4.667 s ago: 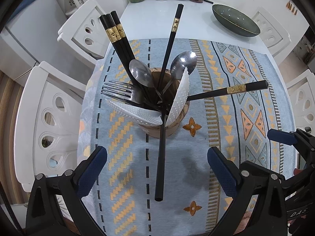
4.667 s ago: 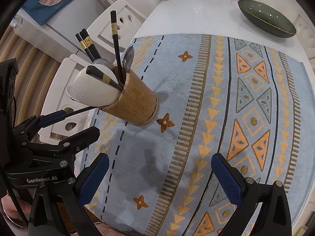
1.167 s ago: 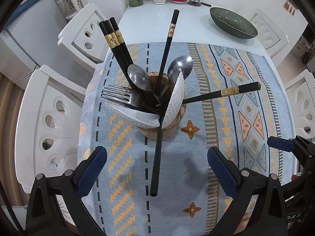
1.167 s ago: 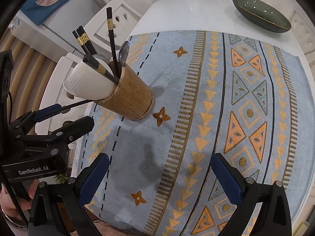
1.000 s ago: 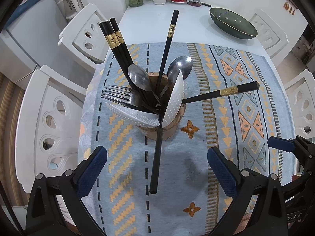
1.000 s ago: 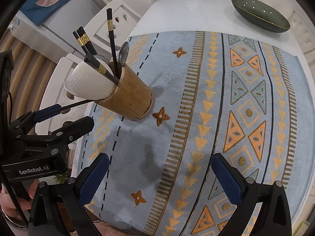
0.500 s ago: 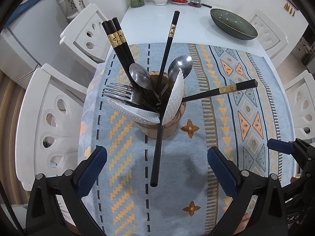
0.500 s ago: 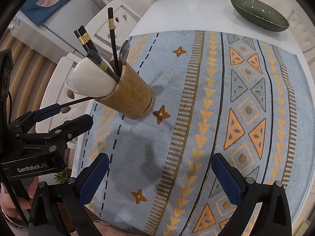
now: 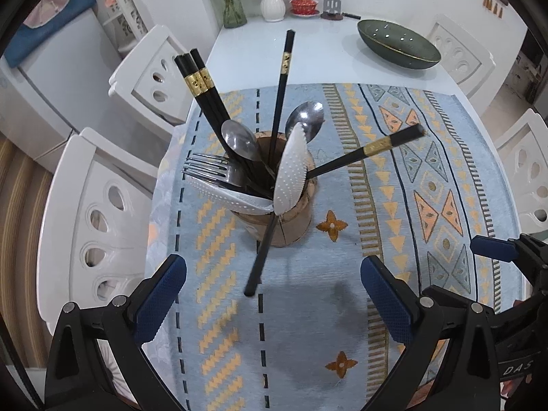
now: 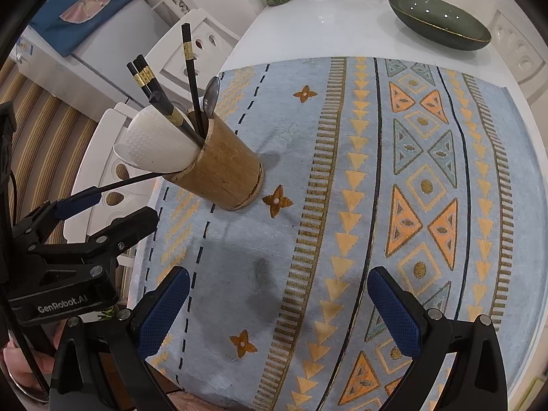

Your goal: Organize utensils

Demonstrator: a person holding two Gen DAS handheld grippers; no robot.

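Your left gripper (image 9: 273, 293), marked "GenRobot.AI" on its body, and your right gripper (image 10: 278, 303) both hang with fingers spread, pinching nothing, over the near edge of the patterned cloth (image 10: 342, 222). Beyond them, toward the cloth's left edge, the bamboo holder (image 10: 222, 171) stands packed with black gold-banded chopsticks (image 9: 200, 84), steel spoons (image 9: 239, 140), a fork (image 9: 205, 171) and white dotted spoons (image 9: 291, 167). At the table's far right corner sits a dark green bowl (image 9: 397, 42).

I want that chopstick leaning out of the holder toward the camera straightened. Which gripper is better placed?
Left gripper: open, the leaning chopstick points between its fingers. The right gripper is open over bare cloth.
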